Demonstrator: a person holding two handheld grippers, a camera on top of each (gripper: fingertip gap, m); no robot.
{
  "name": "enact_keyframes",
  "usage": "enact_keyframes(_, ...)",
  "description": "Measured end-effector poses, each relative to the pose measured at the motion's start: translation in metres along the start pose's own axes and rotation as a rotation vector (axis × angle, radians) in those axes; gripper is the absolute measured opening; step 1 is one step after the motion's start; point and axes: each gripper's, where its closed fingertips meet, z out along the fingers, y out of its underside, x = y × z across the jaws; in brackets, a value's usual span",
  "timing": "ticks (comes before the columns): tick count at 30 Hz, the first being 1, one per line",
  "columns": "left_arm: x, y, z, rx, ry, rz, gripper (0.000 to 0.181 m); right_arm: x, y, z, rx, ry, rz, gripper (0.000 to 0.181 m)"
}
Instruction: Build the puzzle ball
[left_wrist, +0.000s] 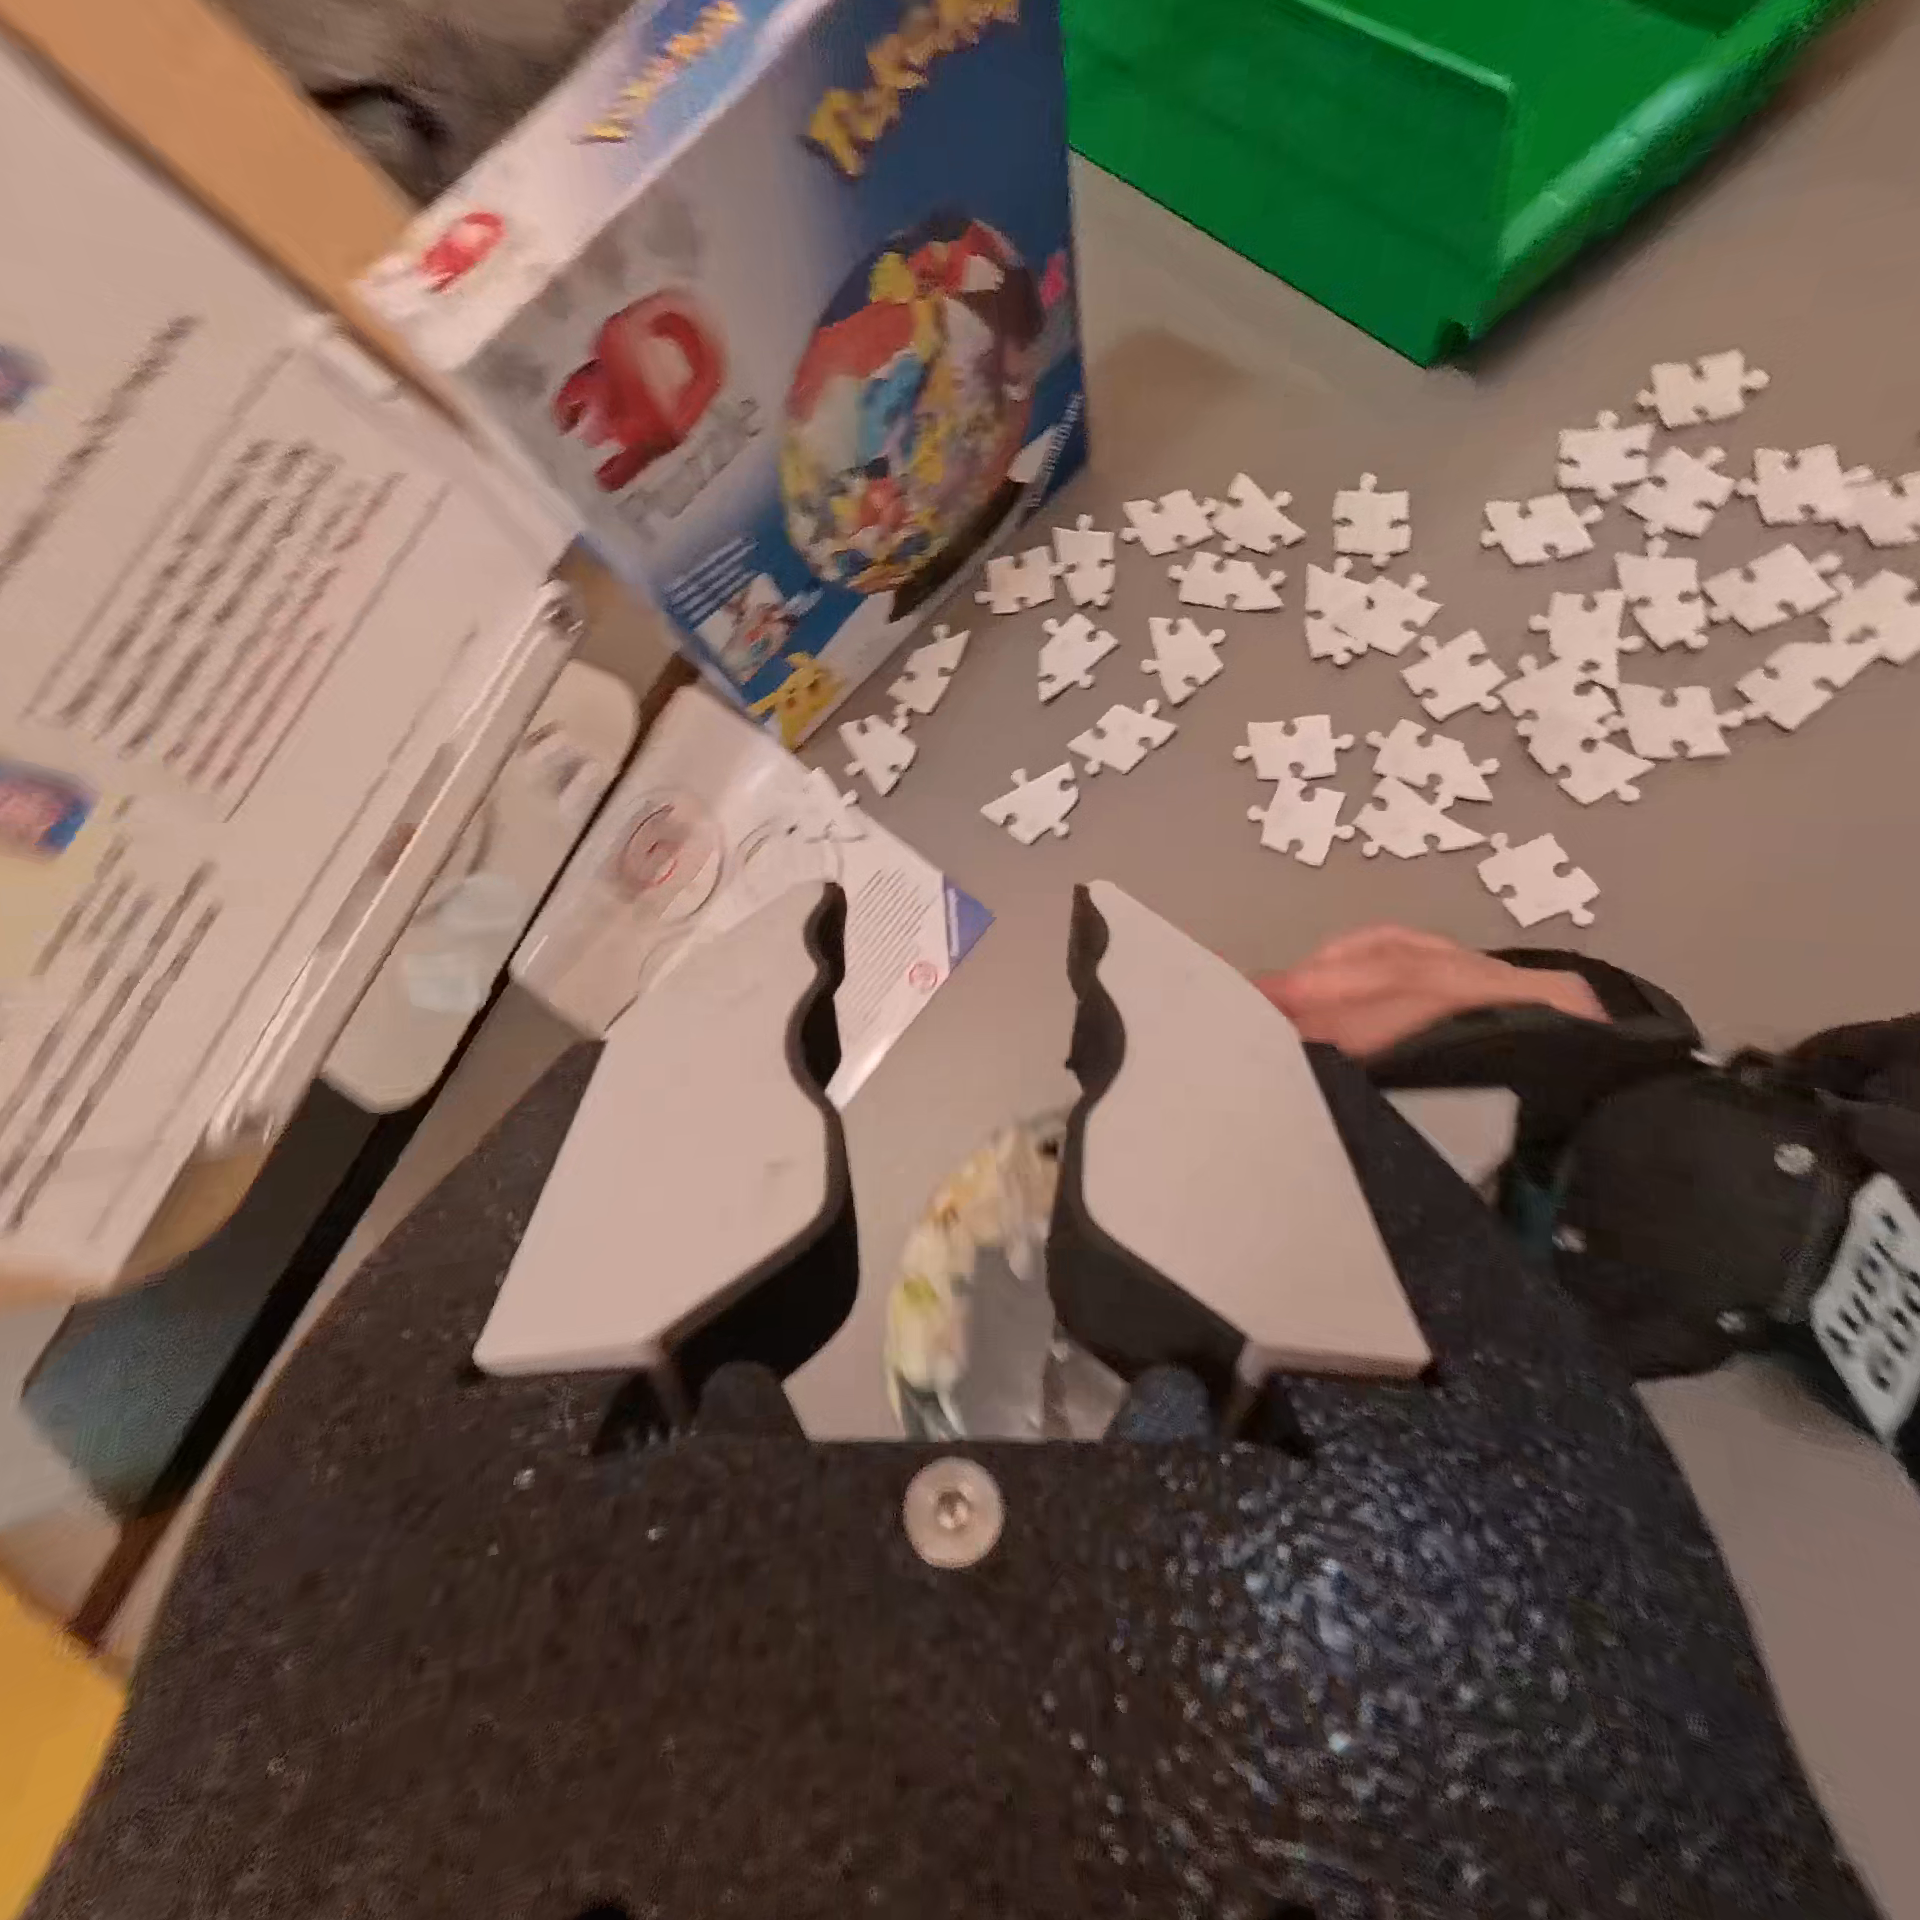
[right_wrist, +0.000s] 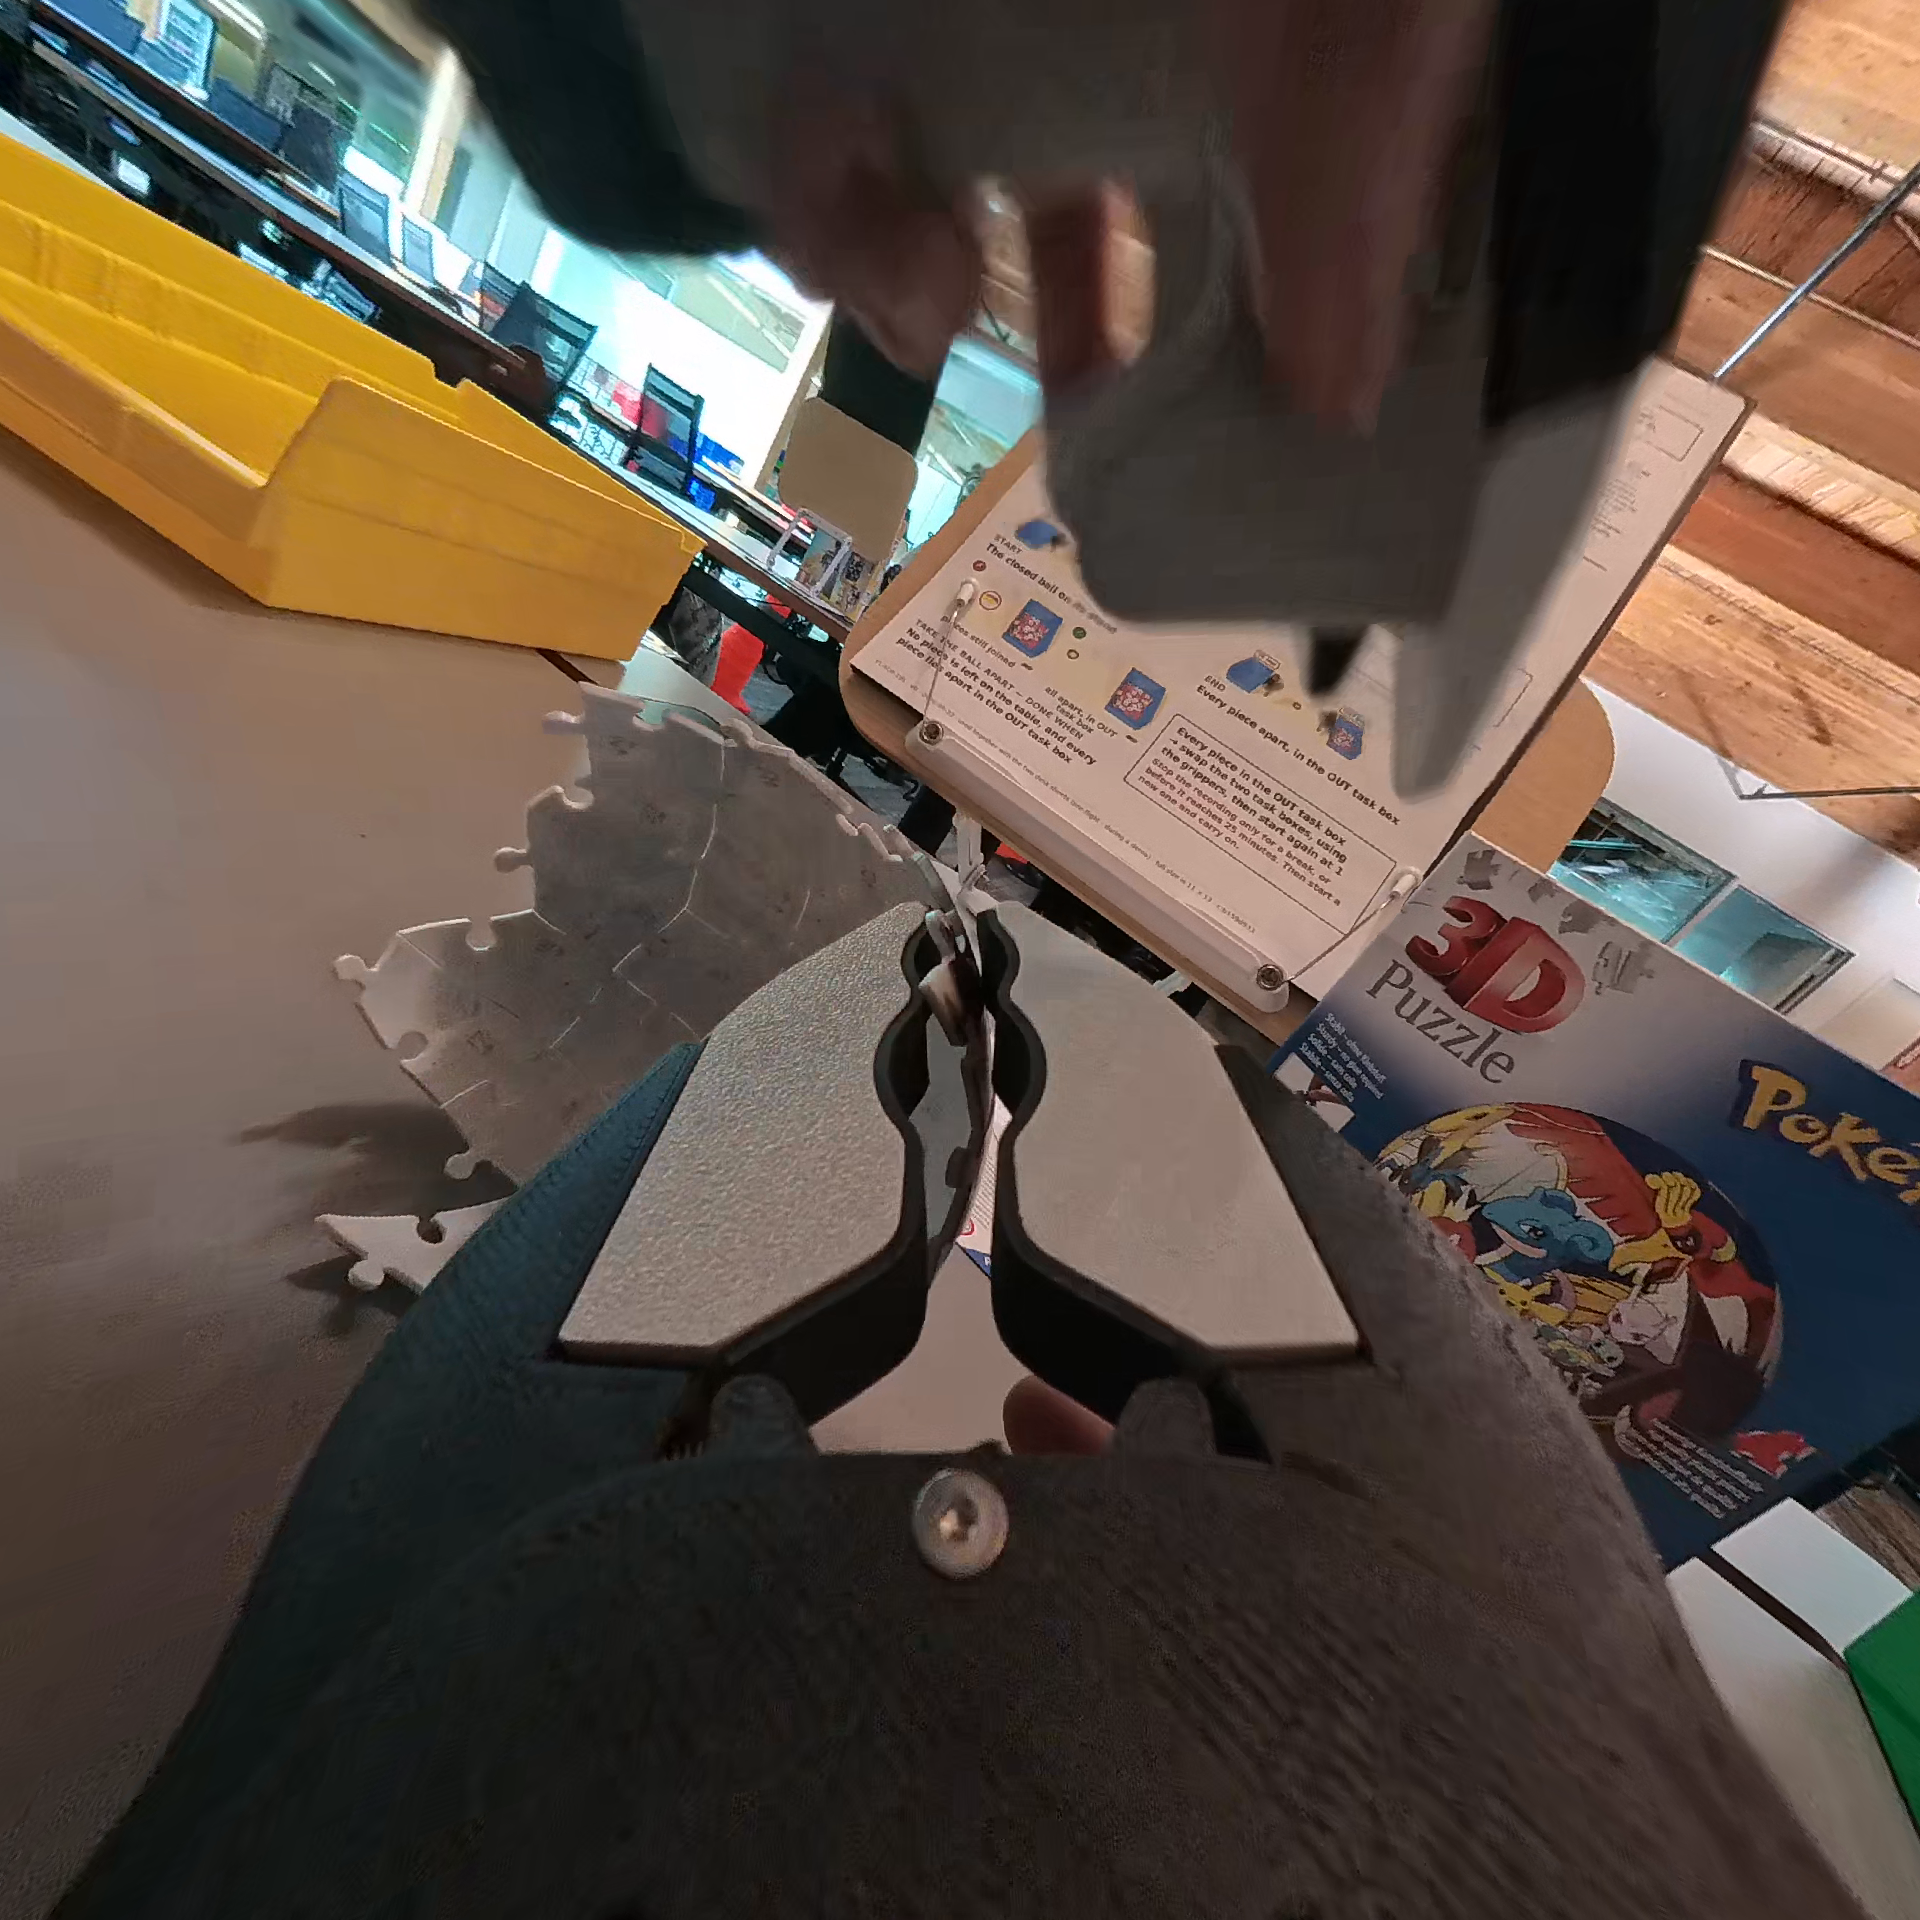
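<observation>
Puzzle ball shell (right_wrist: 665, 935), a curved part-built section with grey backs facing the camera, is sitting on the worktop (right_wrist: 208, 831), its jagged tabbed edge hanging free on the left. Right gripper (right_wrist: 961, 961) is pinching the shell's right rim, jaws closed on it. Yellow bin (right_wrist: 343, 499) is lying near the worktop's far-left edge, well apart from the shell. Right of the jaws, an instruction card (right_wrist: 1174, 748) is leaning, puzzle box (right_wrist: 1579, 1195) just beside it. Overhead, the left gripper is showing only as a blur.

Only the left wrist view is showing the rest: loose pieces (left_wrist: 1455, 665) are lying backs-up, scattered across the grey worktop right of the box (left_wrist: 810, 395), with clear strips between clusters. Green bin (left_wrist: 1434, 156) is sitting at far right. Left gripper (left_wrist: 956, 935) is tilting down over the worktop, jaws parted and gripping nothing; a coloured bit of the shell is showing low in the gap between them. A hand (left_wrist: 1403, 987) is holding the other gripper at right.
</observation>
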Motion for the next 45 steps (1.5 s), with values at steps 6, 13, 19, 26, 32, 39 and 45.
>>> enact_keyframes(6,-0.015,-0.003,0.088,-0.220,0.249,0.418,0.039,0.001,0.001,-0.002,0.000,-0.003,0.010,0.007)
enact_keyframes(13,-0.017,0.015,0.147,-0.298,0.345,0.720,0.039,0.003,0.004,-0.002,-0.009,0.004,0.035,0.007)
enact_keyframes(19,-0.022,0.036,0.180,-0.339,0.365,0.889,0.037,0.004,0.004,-0.002,-0.008,0.006,0.051,0.007)
enact_keyframes(26,-0.016,0.044,0.186,-0.317,0.445,0.930,0.037,0.004,0.004,-0.001,-0.008,0.004,0.054,0.007)
enact_keyframes(32,-0.043,0.054,0.176,-0.301,0.423,0.831,0.041,0.003,0.004,0.000,-0.006,0.002,0.053,0.007)
enact_keyframes(39,-0.010,0.055,0.161,-0.207,0.526,0.747,0.036,0.003,0.004,-0.001,-0.007,0.004,0.046,0.007)
enact_keyframes(45,0.027,0.056,0.184,-0.230,0.582,0.830,0.040,0.003,0.004,-0.001,-0.008,0.007,0.035,0.007)
